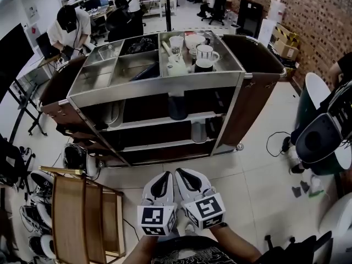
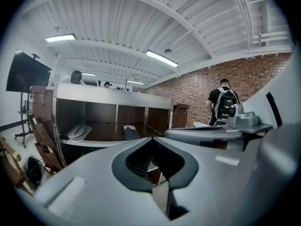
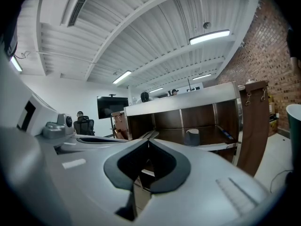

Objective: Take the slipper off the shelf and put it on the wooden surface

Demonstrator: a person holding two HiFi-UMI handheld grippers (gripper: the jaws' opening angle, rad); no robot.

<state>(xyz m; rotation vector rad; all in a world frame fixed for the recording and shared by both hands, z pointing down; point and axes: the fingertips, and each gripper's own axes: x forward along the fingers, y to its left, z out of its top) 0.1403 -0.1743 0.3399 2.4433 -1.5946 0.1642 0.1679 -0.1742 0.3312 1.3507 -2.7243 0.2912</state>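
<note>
A metal and wood cart (image 1: pixel 159 81) stands in front of me. On its upper shelf a dark slipper (image 1: pixel 177 108) lies near the middle and a pale pair (image 1: pixel 113 114) at the left. A grey slipper (image 1: pixel 199 131) rests on the shelf below. The left gripper view shows the dark slipper (image 2: pixel 130 133) and the pale pair (image 2: pixel 79 131). The wooden surface (image 1: pixel 82 219) is at my lower left. My left gripper (image 1: pixel 164 176) and right gripper (image 1: pixel 184 173) are side by side, short of the cart, both shut and empty.
The cart top holds metal bins, cups (image 1: pixel 204 53) and a jug. Bags and shoes lie on the floor at left (image 1: pixel 74 157). A person (image 1: pixel 69 29) works at a desk behind the cart. A chair (image 1: pixel 322 139) and cables are at right.
</note>
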